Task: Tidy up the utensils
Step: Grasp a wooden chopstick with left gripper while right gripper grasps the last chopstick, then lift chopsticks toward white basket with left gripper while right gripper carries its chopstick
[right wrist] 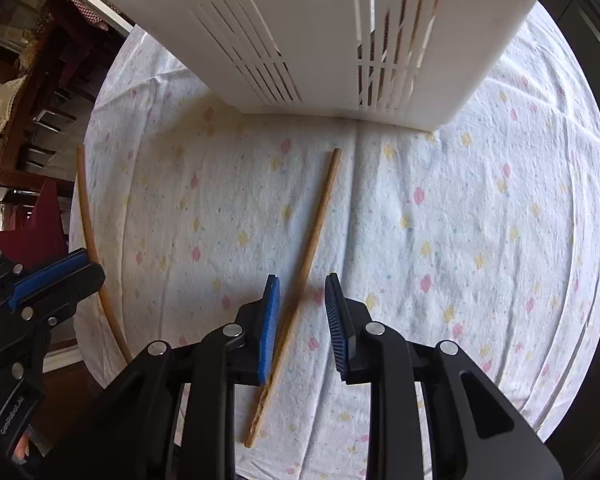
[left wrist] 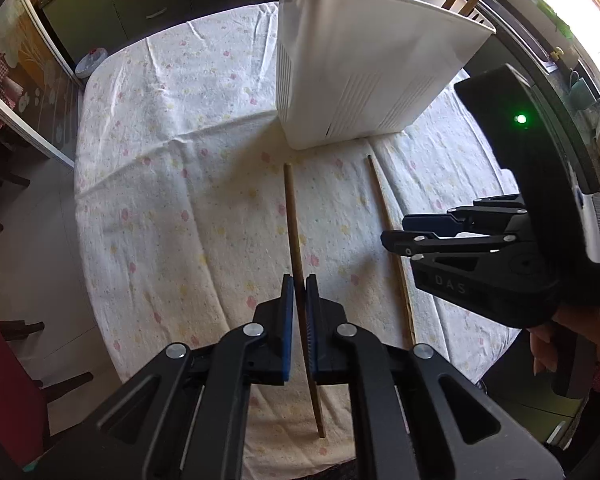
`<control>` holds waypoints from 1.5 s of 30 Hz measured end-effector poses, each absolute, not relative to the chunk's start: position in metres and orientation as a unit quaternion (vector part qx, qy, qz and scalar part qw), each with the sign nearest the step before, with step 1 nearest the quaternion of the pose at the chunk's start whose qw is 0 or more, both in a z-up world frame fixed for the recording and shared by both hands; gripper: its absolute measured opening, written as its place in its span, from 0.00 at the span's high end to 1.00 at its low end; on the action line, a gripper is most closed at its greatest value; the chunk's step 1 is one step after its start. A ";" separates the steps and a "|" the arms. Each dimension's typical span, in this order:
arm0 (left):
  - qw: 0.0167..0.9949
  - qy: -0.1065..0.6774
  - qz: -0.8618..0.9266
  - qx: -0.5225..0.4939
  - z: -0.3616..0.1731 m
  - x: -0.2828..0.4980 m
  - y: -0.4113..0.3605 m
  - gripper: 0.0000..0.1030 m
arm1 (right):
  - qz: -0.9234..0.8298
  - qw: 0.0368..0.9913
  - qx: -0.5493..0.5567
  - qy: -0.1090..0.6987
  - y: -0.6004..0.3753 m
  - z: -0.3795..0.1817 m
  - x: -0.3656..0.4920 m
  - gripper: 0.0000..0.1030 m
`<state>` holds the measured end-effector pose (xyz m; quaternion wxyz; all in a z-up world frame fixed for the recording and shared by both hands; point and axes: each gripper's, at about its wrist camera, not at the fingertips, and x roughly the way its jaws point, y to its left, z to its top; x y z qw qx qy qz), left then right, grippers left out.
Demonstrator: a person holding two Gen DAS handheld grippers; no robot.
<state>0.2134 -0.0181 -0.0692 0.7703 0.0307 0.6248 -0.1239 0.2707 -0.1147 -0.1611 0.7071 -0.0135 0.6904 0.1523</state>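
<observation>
Two wooden chopsticks lie on the flowered tablecloth (left wrist: 172,184) in front of a white slotted utensil holder (left wrist: 364,76). My left gripper (left wrist: 299,286) is shut on the darker chopstick (left wrist: 292,216), which points toward the holder. It also shows at the left in the right wrist view (right wrist: 85,208). My right gripper (right wrist: 302,286) is open, its pads either side of the lighter chopstick (right wrist: 314,232), which lies flat on the cloth. The right gripper also shows at the right in the left wrist view (left wrist: 396,228), over the lighter chopstick (left wrist: 380,192).
The holder (right wrist: 324,40) holds several wooden sticks, seen above its rim and through its slots. Dark cabinets (left wrist: 140,4) stand beyond the table. A red chair (left wrist: 8,372) is at the left. The table edge curves close at the left and front.
</observation>
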 end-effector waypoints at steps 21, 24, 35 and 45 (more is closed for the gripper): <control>0.804 0.569 -0.166 0.042 -0.010 0.189 -0.029 0.94 | 0.174 0.747 0.031 0.641 -0.142 -0.126 0.238 0.94; 0.803 0.571 -0.167 0.041 -0.004 0.190 -0.034 0.95 | 0.194 0.762 0.059 0.615 -0.165 -0.100 0.222 0.94; 0.742 0.658 -0.112 0.058 -0.080 0.223 -0.039 0.95 | 0.233 0.829 0.105 0.498 -0.212 0.019 0.207 0.94; 0.708 0.697 -0.080 0.087 -0.133 0.237 -0.037 0.95 | 0.241 0.862 0.103 0.434 -0.234 0.096 0.194 0.94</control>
